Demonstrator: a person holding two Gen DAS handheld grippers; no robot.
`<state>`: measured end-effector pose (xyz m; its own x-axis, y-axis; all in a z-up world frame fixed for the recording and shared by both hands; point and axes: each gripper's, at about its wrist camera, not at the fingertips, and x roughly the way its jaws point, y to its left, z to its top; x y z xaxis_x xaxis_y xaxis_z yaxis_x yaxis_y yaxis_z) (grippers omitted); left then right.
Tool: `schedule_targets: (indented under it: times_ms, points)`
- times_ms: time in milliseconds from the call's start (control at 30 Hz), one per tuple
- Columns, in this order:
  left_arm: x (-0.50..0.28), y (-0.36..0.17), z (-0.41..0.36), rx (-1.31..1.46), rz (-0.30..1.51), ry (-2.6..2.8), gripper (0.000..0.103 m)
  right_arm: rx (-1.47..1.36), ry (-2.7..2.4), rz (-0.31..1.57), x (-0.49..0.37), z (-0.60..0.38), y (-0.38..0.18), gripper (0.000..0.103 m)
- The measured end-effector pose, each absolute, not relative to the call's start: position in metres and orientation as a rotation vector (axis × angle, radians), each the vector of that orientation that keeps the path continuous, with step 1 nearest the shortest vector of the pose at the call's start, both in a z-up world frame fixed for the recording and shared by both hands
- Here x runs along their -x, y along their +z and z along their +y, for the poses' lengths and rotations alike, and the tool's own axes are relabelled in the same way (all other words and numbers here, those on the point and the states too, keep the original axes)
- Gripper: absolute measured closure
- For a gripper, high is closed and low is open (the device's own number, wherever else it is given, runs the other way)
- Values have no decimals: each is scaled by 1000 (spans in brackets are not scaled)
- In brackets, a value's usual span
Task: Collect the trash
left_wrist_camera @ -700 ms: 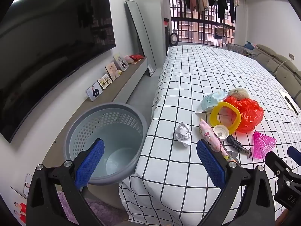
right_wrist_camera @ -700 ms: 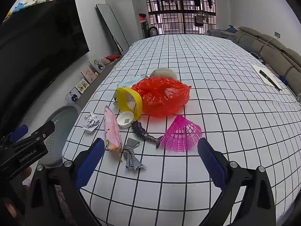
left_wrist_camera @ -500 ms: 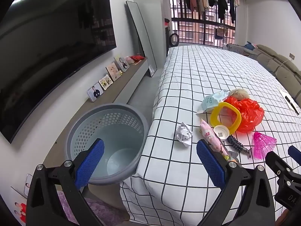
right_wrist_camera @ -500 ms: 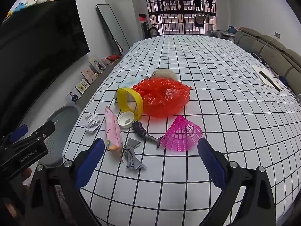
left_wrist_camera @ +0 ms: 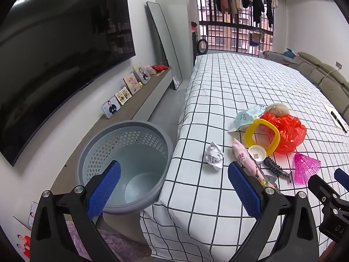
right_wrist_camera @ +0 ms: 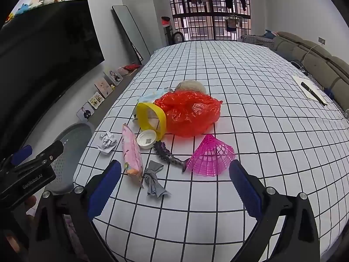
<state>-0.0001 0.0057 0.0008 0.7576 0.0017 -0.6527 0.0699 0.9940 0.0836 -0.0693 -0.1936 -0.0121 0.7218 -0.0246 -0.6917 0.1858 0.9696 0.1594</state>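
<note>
Trash lies near the front left of a checked tablecloth [right_wrist_camera: 250, 100]: a crumpled paper ball [left_wrist_camera: 214, 155] [right_wrist_camera: 106, 140], a pink wrapper [right_wrist_camera: 130, 152], a white cap [right_wrist_camera: 146, 139], a yellow ring [right_wrist_camera: 151, 118], a red plastic bag [right_wrist_camera: 189, 111], a pink mesh cone [right_wrist_camera: 210, 156], a dark spiky piece [right_wrist_camera: 168, 154] and a grey scrap [right_wrist_camera: 153, 180]. A grey perforated bin [left_wrist_camera: 126, 163] stands on the floor left of the table. My left gripper [left_wrist_camera: 172, 191] is open and empty, over the bin's edge and table corner. My right gripper [right_wrist_camera: 173, 193] is open and empty, before the trash.
A large TV [left_wrist_camera: 56, 65] hangs on the left wall above a low shelf [left_wrist_camera: 139, 107] with photo frames. A mirror [left_wrist_camera: 163, 43] leans against the wall. A sofa [right_wrist_camera: 316, 61] runs along the right. A notepad with a pen [right_wrist_camera: 312, 90] lies at the table's right edge.
Both views have shifted very slightly; the grippers stay open and no trash has moved.
</note>
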Motion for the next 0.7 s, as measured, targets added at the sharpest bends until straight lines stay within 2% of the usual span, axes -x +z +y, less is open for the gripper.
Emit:
schedule_targets:
  times_ms: [700]
  points:
    - [1, 1, 3, -108, 710, -36, 6, -225, -114, 760, 68, -191, -15, 8]
